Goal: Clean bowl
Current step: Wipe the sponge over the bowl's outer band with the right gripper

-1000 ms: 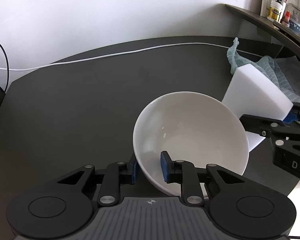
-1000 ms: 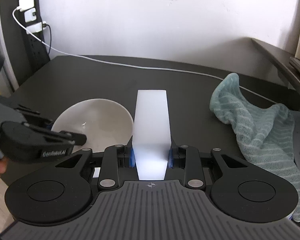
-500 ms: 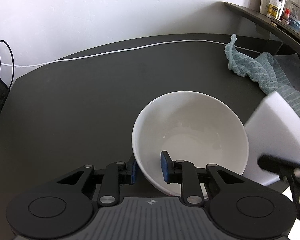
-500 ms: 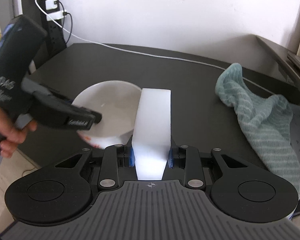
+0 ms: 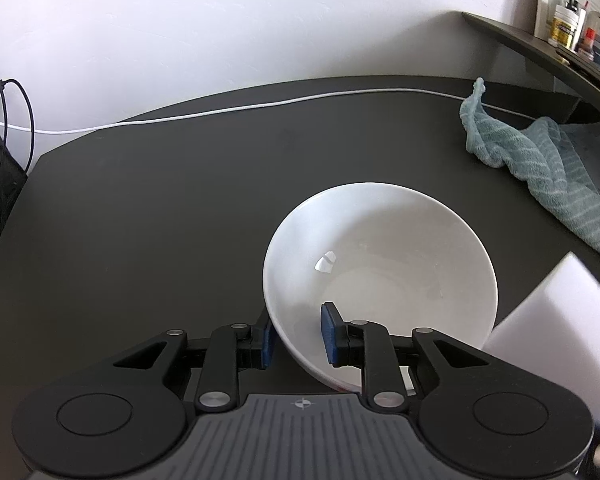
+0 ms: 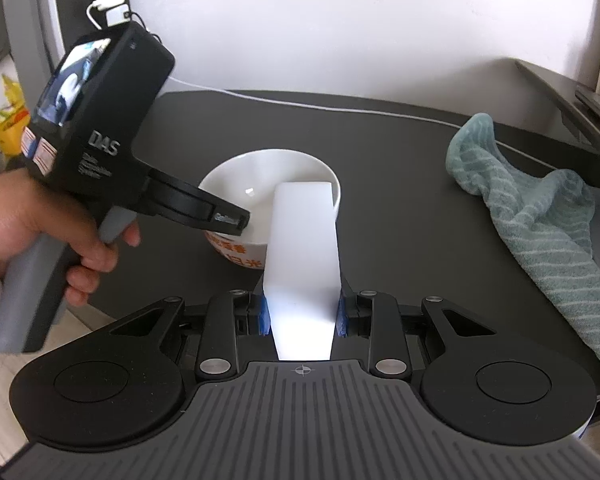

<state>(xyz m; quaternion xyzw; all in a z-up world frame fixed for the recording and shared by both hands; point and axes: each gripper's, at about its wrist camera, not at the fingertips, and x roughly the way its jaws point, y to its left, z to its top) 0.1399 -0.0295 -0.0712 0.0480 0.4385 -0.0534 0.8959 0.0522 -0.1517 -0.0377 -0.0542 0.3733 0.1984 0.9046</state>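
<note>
A white bowl rests on the dark table, its near rim clamped by my left gripper, one blue pad inside and one outside the wall. The right wrist view shows the same bowl with orange print on its outer side, and the left gripper held by a hand at its left edge. My right gripper is shut on a white sponge block. The block's far end reaches over the bowl's right rim. In the left wrist view the sponge block shows blurred at the lower right.
A teal striped towel lies crumpled on the right of the dark table. A white cable runs along the table's back edge to a power strip on the left. A shelf with small bottles stands at the far right.
The right gripper has carried the sponge block back toward the near side and over the bowl's right rim. The left gripper has kept its hold on the bowl.
</note>
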